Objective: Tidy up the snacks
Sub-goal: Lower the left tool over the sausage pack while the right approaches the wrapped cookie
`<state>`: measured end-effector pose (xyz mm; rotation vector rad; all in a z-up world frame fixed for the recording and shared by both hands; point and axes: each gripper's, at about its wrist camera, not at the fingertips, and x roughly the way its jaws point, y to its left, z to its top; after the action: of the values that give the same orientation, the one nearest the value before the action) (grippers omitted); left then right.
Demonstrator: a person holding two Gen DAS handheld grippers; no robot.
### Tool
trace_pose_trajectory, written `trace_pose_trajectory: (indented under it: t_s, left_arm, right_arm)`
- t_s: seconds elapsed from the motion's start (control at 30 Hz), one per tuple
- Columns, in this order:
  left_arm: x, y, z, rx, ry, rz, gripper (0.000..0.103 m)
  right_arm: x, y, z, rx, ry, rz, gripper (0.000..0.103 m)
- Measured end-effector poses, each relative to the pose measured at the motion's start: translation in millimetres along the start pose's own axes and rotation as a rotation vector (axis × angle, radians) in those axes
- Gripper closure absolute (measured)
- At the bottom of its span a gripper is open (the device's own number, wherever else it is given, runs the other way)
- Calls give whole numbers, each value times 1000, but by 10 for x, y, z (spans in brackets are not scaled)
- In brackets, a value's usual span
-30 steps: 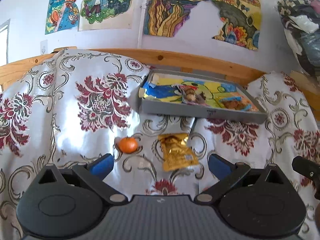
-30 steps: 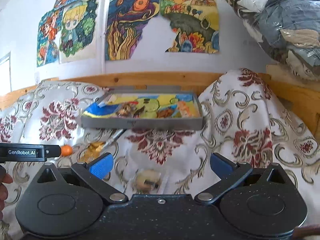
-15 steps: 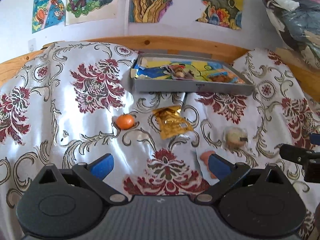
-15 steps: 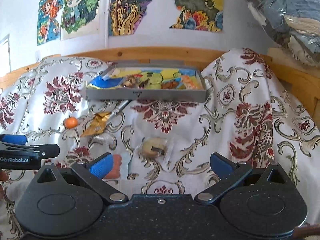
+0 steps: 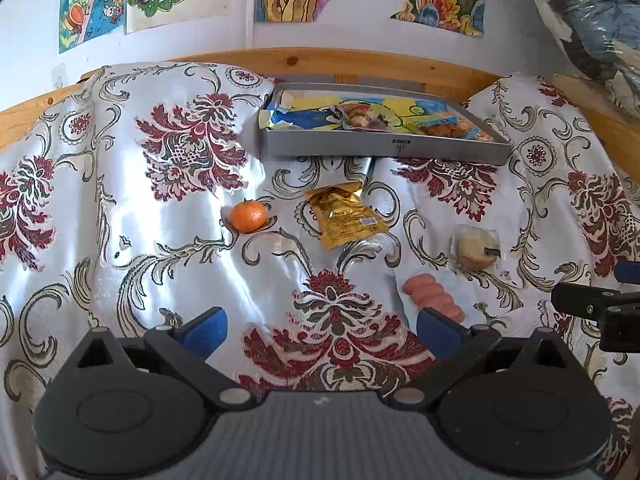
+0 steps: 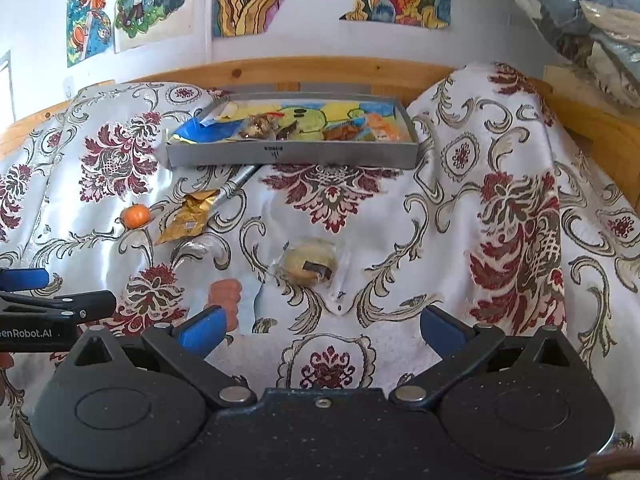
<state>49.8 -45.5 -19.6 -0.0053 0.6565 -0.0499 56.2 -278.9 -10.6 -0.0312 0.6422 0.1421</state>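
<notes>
Left tool (image 5: 322, 330) is held low over the patterned cloth (image 5: 168, 240), fingers spread wide with nothing between them, aimed toward the wall. Right tool (image 6: 322, 330) is level with it, also spread wide and empty, and its tip shows at the right edge of the left view. The left tool's tip shows at the left edge of the right view. A grey tray (image 5: 384, 148) sits at the far side of the cloth, against the wooden rail (image 5: 320, 60), long axis running left to right. It holds a blue packet (image 5: 304, 118) at its left end, a brown wrapped snack (image 5: 358, 114) near the middle, and an orange packet (image 5: 444, 126) to the right. Outside the tray, on the cloth: a tangerine (image 5: 249, 216) to the left; a gold packet (image 5: 344, 216) just right of it, long axis running toward the tray, torn end nearest the tray; a clear-wrapped bun (image 5: 476, 248) further right; and a pink sausage (image 5: 434, 296) nearest the tools, lying diagonally, its near end just beside the left tool's right finger. The four loose items lie apart from each other.
</notes>
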Motion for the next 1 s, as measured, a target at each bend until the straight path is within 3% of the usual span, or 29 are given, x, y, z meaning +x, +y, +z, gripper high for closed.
trace_pose_trajectory:
  t_s: [1.0]
  left_arm:
    - [269,-120,-27,13,47,24,1]
  right_arm:
    - [240,-178,66,120,92,59,1]
